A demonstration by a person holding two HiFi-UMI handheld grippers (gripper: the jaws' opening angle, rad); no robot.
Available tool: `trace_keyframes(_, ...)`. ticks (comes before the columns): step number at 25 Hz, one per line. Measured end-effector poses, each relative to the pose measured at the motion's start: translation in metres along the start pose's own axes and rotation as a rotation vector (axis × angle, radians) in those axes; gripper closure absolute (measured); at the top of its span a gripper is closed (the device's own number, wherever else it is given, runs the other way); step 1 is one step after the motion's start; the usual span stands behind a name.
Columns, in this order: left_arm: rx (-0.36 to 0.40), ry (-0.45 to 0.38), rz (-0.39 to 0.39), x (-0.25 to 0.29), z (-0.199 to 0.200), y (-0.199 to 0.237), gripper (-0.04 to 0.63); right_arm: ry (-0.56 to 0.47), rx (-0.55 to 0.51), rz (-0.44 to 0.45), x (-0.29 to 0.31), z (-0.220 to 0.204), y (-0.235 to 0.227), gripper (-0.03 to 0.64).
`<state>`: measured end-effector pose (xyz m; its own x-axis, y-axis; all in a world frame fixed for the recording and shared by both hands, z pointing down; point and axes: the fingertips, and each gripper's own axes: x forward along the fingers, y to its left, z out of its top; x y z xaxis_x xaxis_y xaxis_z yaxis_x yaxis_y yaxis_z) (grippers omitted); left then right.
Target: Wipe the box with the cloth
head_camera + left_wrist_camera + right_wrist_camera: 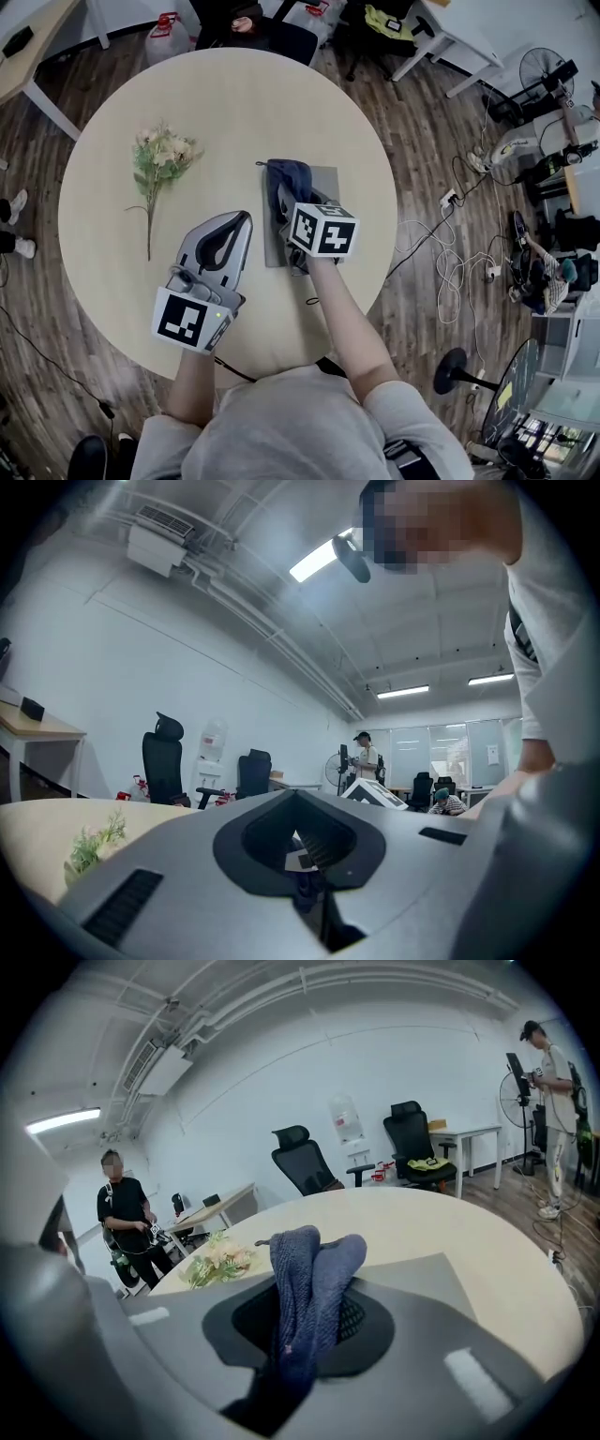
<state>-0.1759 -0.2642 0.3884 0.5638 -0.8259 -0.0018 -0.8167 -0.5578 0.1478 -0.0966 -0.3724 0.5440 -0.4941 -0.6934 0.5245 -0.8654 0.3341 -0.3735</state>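
A flat grey box (324, 182) lies near the middle of the round table (234, 94). On the box's left part is a dark blue cloth (287, 175), bunched up. My right gripper (290, 208) is over the box and shut on the cloth (311, 1269), which stands up in folds between its jaws (305, 1335). My left gripper (240, 219) rests on the table just left of the box. It is shut and holds nothing (293, 797).
A bunch of artificial flowers (161, 156) lies on the table's left side, also seen in the gripper views (217, 1262) (92, 846). Office chairs (281, 33) stand beyond the far edge. Cables (441, 253) trail on the floor at right. A person (129, 1222) stands by a desk.
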Motion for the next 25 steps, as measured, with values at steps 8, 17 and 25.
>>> trace_keyframes(8, -0.025, 0.025, 0.026, -0.001, -0.014, 0.015, 0.588, 0.136, -0.132, -0.09, 0.052, -0.02, -0.009, 0.545)
trace_keyframes(17, -0.032, 0.029, 0.041, 0.002, -0.017, 0.019, 0.588, 0.195, -0.332, -0.178, 0.058, -0.02, -0.027, 0.549)
trace_keyframes(25, -0.038, 0.034, 0.041, 0.005, -0.02, 0.015, 0.588, 0.186, -0.323, -0.246, 0.04, -0.016, -0.07, 0.551)
